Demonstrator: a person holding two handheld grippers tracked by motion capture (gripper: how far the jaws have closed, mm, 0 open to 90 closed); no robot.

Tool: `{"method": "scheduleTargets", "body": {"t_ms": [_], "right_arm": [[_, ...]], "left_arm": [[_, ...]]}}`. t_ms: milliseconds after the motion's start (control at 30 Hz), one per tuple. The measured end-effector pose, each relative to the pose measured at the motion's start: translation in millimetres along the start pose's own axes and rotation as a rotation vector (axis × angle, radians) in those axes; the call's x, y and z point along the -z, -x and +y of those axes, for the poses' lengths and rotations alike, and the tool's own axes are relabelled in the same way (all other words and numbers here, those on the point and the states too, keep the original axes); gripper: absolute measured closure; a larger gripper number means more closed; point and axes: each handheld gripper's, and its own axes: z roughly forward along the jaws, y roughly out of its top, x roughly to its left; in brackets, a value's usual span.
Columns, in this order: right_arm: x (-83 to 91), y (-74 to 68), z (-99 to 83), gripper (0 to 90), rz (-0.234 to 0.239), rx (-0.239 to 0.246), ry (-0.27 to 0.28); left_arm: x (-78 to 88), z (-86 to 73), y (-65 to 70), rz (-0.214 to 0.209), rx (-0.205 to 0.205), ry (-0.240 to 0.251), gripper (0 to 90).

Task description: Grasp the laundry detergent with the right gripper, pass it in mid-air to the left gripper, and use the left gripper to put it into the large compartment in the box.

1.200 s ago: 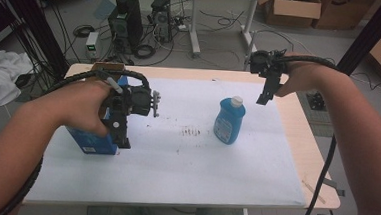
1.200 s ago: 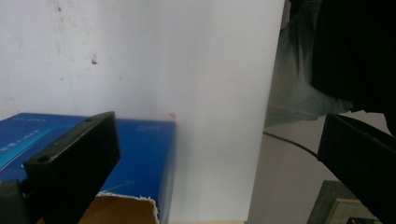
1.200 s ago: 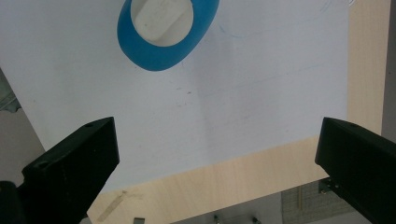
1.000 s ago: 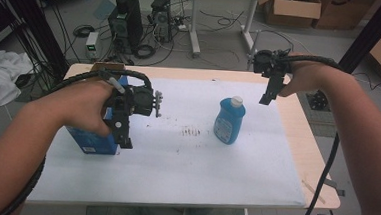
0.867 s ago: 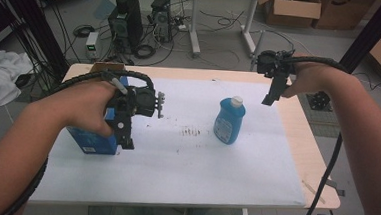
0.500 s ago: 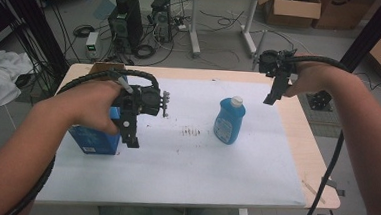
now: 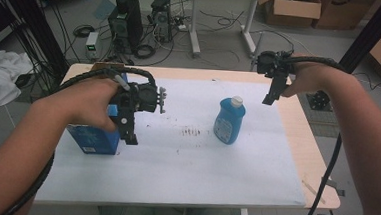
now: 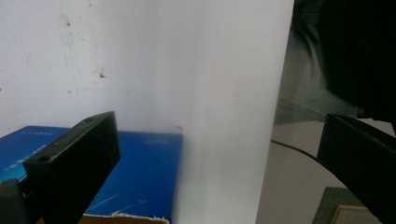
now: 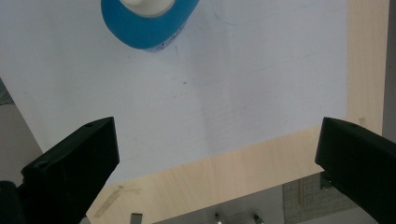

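Over the last second the left gripper (image 7: 128, 134) has slid a little to the right and now hangs, jaws wide apart and empty, just off the right side of the blue rectangular cardboard box (image 7: 92, 137) at the white sheet's left end; this looks like lining up for a grasp. The left gripper view shows the box top (image 8: 135, 179) below its jaws. The blue plastic bottle with a white cap (image 7: 228, 121) stands mid-sheet; the right gripper (image 7: 269, 98), also open, hovers beyond it
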Motion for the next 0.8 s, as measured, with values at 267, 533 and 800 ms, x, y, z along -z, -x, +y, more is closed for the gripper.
{"method": "scheduleTargets", "body": {"t_ms": [267,533,800], "right_arm": [[-1.0,-6.2,-14.8,0.0,-0.004,-0.038,0.083],[-4.3,-19.6,-45.4,0.0,-0.03,-0.147,0.314],[-38.7,-64.3,-90.1,0.0,0.002,-0.285,0.589]], "left_arm": [[6.5,-0.1,-3.3,0.019,-0.004,-0.001,0.1],[6.1,-1.3,2.8,0.031,-0.032,-0.001,0.1],[-0.9,-5.2,5.5,0.029,-0.054,0.019,0.0]]}}
